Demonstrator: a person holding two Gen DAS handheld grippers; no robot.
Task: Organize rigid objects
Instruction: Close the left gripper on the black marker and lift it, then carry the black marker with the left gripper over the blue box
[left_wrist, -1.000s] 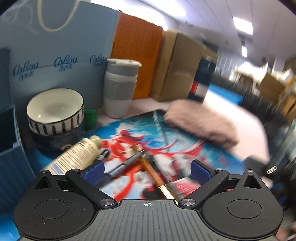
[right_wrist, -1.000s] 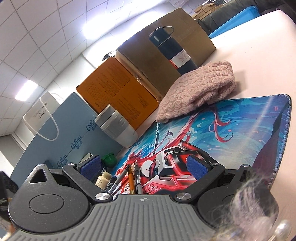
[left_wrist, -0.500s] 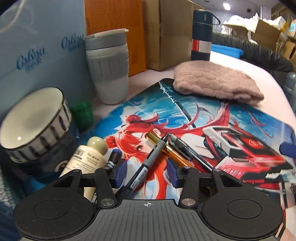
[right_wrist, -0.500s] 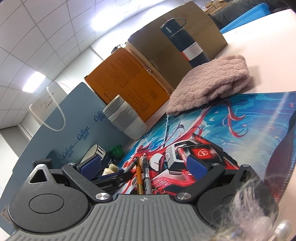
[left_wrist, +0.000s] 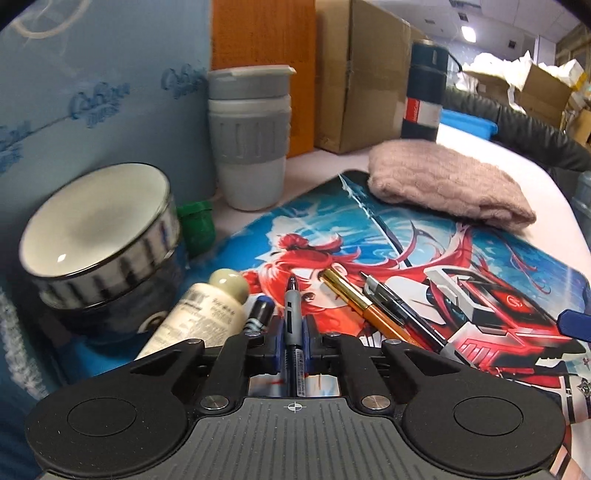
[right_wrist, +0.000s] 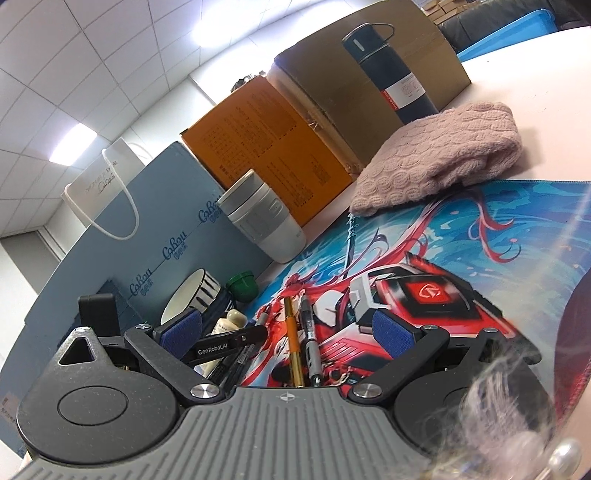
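1. The bench (left_wrist: 491, 155) is carrying a printed mat (left_wrist: 461, 251), with a bowl (left_wrist: 99, 229), cup (left_wrist: 249, 147) and bottle (left_wrist: 201, 317) crowding the mat's left side.
2. Sorting looks barely begun: an orange pen (left_wrist: 364, 306) and a dark pen (left_wrist: 400, 314) are still lying loose on the mat.
3. The left gripper (left_wrist: 294, 341) fingers have just been closing and are now pinching a grey pen (left_wrist: 291, 299), low over the mat.
4. The right gripper (right_wrist: 288, 332) fingers are standing spread, holding nothing, above the loose pens.
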